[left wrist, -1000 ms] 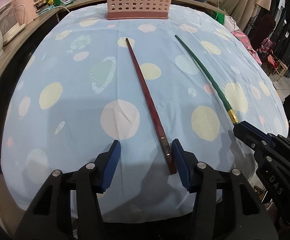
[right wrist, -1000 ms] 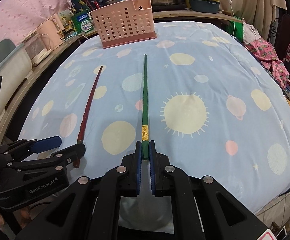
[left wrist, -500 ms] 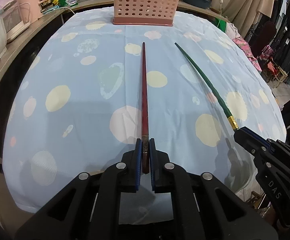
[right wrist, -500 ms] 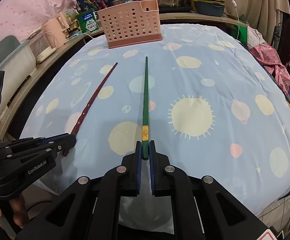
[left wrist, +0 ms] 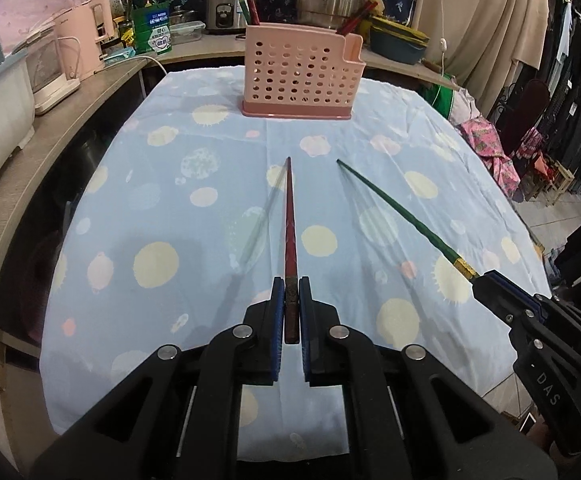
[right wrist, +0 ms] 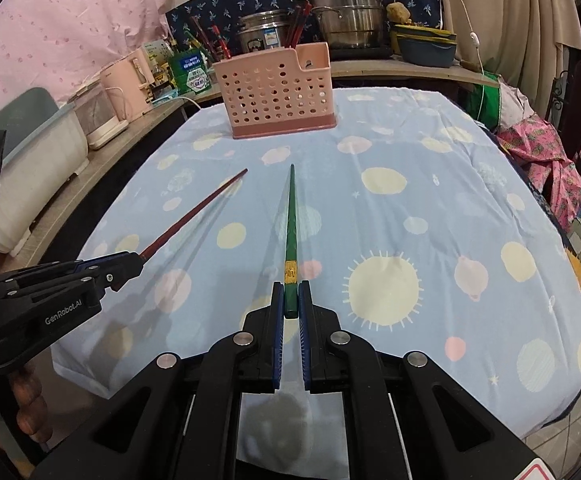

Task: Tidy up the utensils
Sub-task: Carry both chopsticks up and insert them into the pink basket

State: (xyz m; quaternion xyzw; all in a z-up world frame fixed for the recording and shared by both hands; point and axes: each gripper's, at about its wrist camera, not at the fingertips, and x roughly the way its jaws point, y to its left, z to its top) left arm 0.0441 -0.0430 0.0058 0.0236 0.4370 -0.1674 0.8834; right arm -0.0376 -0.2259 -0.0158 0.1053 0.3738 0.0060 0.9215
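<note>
My left gripper (left wrist: 291,292) is shut on the thick end of a dark red chopstick (left wrist: 289,220) and holds it above the table, tip pointing at the pink perforated basket (left wrist: 302,72). My right gripper (right wrist: 290,296) is shut on the thick end of a green chopstick (right wrist: 290,224), also lifted and pointing at the basket (right wrist: 276,92). The green chopstick (left wrist: 394,208) and right gripper (left wrist: 486,284) show at the right in the left wrist view. The red chopstick (right wrist: 194,216) and left gripper (right wrist: 130,266) show at the left in the right wrist view.
The table wears a light blue cloth with pale spots (left wrist: 170,240). A counter runs behind and to the left with a pink kettle (left wrist: 90,36), pots (right wrist: 346,12) and a blue dish (right wrist: 426,48). Pink fabric (right wrist: 542,160) lies off the table's right edge.
My left gripper shut on the red chopstick. Both grippers lifted their chopsticks off the cloth and now point them at the basket, which stands higher in both views.
</note>
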